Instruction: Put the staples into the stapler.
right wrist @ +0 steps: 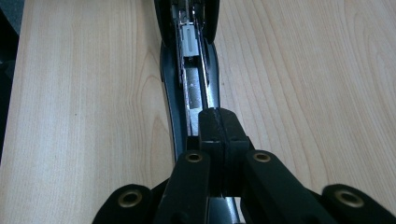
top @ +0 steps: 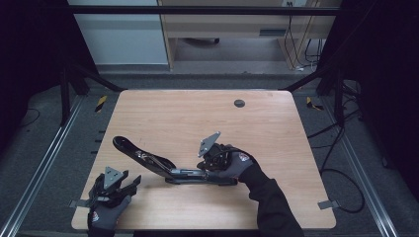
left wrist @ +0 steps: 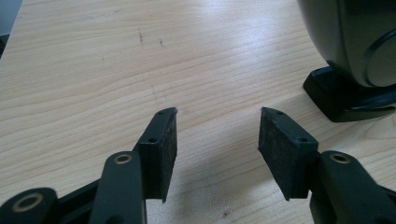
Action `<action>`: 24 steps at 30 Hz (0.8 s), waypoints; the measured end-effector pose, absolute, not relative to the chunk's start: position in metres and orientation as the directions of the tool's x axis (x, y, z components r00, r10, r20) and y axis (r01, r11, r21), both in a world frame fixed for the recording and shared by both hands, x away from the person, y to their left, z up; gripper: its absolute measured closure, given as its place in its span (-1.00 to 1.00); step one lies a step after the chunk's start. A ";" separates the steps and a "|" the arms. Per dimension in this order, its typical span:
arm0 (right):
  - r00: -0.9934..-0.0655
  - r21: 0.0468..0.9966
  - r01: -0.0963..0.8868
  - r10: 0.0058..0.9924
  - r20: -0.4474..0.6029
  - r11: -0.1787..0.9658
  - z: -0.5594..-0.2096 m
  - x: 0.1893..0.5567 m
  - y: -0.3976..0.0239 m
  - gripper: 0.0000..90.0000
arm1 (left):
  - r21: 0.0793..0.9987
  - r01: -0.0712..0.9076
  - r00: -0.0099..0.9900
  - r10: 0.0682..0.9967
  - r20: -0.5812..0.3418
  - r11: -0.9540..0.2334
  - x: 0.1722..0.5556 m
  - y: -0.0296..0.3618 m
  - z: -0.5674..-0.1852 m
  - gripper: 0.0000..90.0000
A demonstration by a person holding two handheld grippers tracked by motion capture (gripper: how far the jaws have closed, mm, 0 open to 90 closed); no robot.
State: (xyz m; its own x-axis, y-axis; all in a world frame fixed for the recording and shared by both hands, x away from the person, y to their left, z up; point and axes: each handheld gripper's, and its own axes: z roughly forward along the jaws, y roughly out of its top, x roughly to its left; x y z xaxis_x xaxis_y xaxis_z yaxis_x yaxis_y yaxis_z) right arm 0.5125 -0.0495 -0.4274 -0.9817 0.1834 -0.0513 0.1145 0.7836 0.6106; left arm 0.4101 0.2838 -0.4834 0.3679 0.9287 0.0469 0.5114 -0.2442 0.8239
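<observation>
A big black stapler (top: 163, 168) lies open near the front middle of the wooden table (top: 197, 113), its top arm raised toward the left. My right gripper (top: 204, 171) is on the stapler's base end. In the right gripper view its jaws (right wrist: 218, 128) are shut pad to pad right above the stapler's metal staple channel (right wrist: 191, 88), and I see nothing between the pads. My left gripper (top: 132, 183) rests at the front left corner, apart from the stapler. Its jaws (left wrist: 217, 140) stand open over bare wood, with the stapler's dark end (left wrist: 350, 46) ahead to the right.
A round dark grommet (top: 239, 103) sits in the table's far right part. Metal frame rails (top: 44, 153) run along both sides of the table, and cables (top: 341, 173) lie on the floor to the right. A desk (top: 222, 24) stands beyond the far edge.
</observation>
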 end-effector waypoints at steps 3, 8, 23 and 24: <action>-0.983 0.617 0.109 0.175 -0.047 0.780 -0.428 0.512 -0.047 1.00 | 0.825 0.512 0.366 0.930 0.044 -0.241 0.410 0.284 -0.484 0.04; -0.984 0.613 0.107 0.173 -0.049 0.783 -0.431 0.510 -0.041 0.99 | 0.825 0.512 0.367 0.929 0.045 -0.241 0.410 0.284 -0.483 0.04; -0.959 0.690 0.183 0.282 -0.031 0.700 -0.421 0.507 -0.056 1.00 | 0.854 0.480 0.380 0.925 0.004 -0.201 0.406 0.285 -0.476 0.04; -0.957 0.703 0.186 0.289 -0.029 0.687 -0.420 0.506 -0.058 1.00 | 0.857 0.477 0.381 0.925 -0.004 -0.193 0.406 0.284 -0.475 0.04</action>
